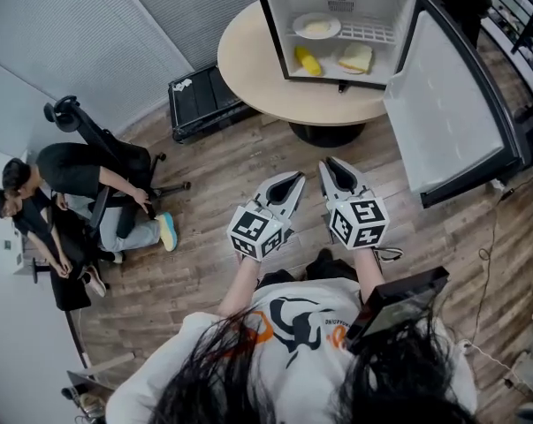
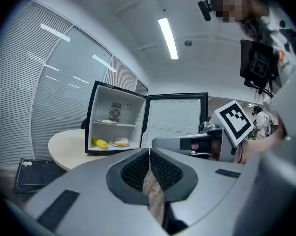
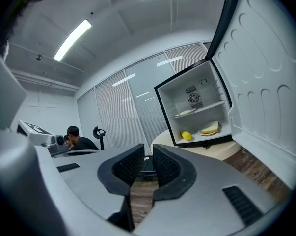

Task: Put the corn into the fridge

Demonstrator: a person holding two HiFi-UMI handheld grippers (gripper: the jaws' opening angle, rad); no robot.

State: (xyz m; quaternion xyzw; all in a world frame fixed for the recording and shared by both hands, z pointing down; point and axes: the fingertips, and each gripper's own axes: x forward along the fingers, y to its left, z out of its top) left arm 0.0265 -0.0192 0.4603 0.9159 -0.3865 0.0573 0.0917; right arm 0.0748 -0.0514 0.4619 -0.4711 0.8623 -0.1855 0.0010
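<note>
The yellow corn (image 1: 308,60) lies on the floor of the small fridge (image 1: 275,16), left of a sandwich (image 1: 355,57); the fridge door (image 1: 447,104) stands wide open to the right. The corn (image 2: 99,143) also shows in the left gripper view, and in the right gripper view the corn (image 3: 186,135) sits far off. Both grippers hang side by side over the wooden floor, well short of the table. My left gripper (image 1: 297,177) (image 2: 149,154) is shut and empty. My right gripper (image 1: 330,164) (image 3: 148,159) has a narrow gap between its jaws, with nothing in it.
The fridge stands on a round beige table (image 1: 257,69). A plate (image 1: 316,26) rests on its upper shelf. A black case (image 1: 200,100) lies on the floor left of the table. Two people sit at the far left (image 1: 80,184) by an office chair. Cables trail at the right (image 1: 491,263).
</note>
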